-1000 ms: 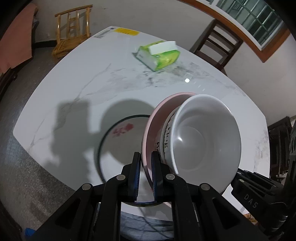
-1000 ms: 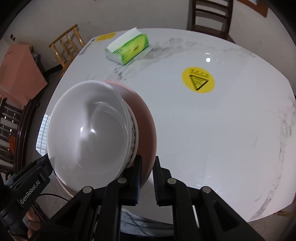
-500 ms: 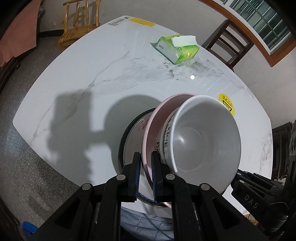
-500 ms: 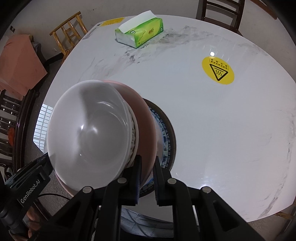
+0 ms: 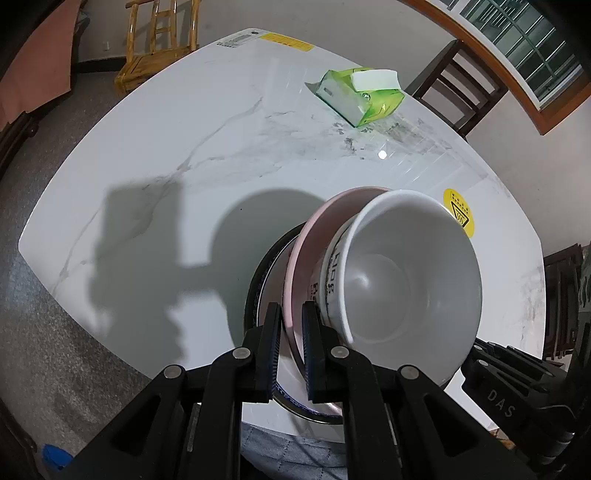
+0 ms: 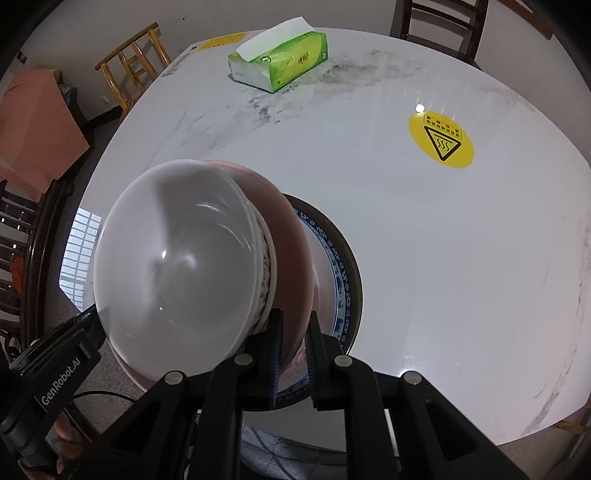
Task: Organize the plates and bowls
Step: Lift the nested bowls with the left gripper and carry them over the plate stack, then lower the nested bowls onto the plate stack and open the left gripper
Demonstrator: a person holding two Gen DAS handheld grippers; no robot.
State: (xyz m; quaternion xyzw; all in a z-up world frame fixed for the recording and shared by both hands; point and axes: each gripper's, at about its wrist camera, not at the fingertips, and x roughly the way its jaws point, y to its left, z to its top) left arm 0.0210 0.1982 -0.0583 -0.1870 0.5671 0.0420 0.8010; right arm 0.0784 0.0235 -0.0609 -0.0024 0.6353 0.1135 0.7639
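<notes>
Both grippers hold one pink plate by opposite rims, above the table. A white bowl with dark lettering on its side sits in the plate. My left gripper is shut on the plate's rim. My right gripper is shut on the other rim. Under the stack a blue-rimmed plate lies on the white marble table near its front edge, mostly hidden by the pink plate.
A green tissue box lies at the far side of the table. A yellow warning sticker is on the table to the right. Wooden chairs stand around the table.
The pink plate with the white bowl, held by both grippers, has moved over the blue-rimmed plate. Both grippers stayed shut on its rim.
</notes>
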